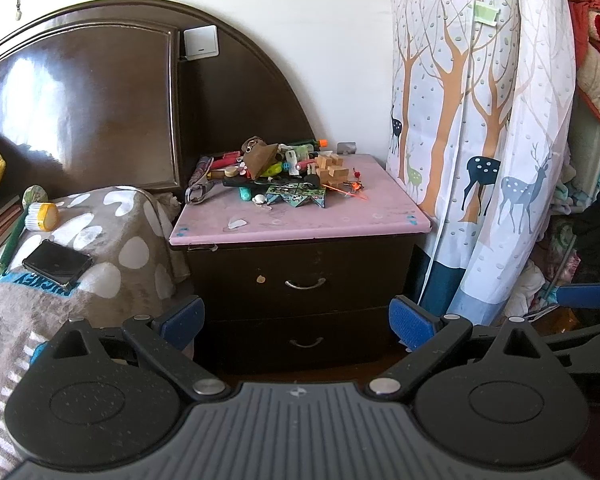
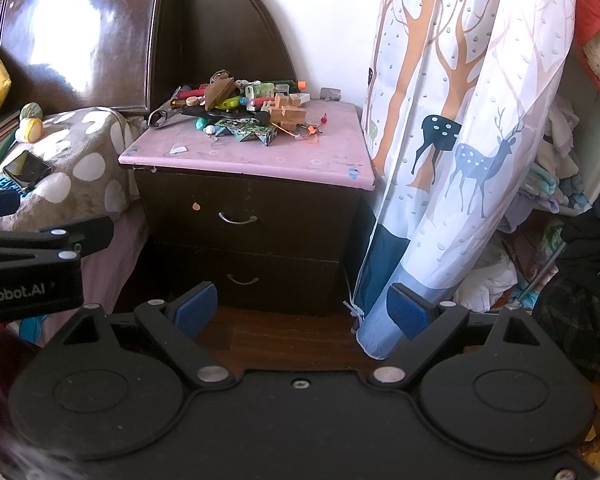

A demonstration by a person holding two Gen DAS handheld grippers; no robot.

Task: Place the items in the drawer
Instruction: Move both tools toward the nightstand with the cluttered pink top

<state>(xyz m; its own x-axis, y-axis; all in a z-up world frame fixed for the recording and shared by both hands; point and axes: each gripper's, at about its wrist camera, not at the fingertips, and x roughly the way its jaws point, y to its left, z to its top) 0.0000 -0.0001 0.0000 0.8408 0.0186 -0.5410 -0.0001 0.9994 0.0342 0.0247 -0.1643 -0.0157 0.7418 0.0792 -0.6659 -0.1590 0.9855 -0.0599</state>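
Note:
A dark nightstand with a pink top (image 1: 300, 220) (image 2: 260, 160) stands beside the bed. Its upper drawer (image 1: 305, 284) (image 2: 238, 219) and lower drawer (image 1: 306, 343) (image 2: 242, 280) are both shut. A pile of small items (image 1: 276, 176) (image 2: 240, 114) lies at the back of the top: wooden blocks (image 1: 330, 170), scissors (image 1: 198, 190), a brown pouch, a patterned box. My left gripper (image 1: 296, 320) is open and empty, held back in front of the drawers. My right gripper (image 2: 302, 312) is open and empty, low near the floor by the nightstand's right corner.
The bed with a spotted grey blanket (image 1: 112, 240) lies left, with a phone (image 1: 56, 266) and a yellow-capped jar (image 1: 42, 216) on it. A deer-print curtain (image 1: 480, 140) (image 2: 460, 140) hangs right of the nightstand. Clothes are piled at far right (image 2: 560, 180). The dark headboard (image 1: 100, 100) stands behind.

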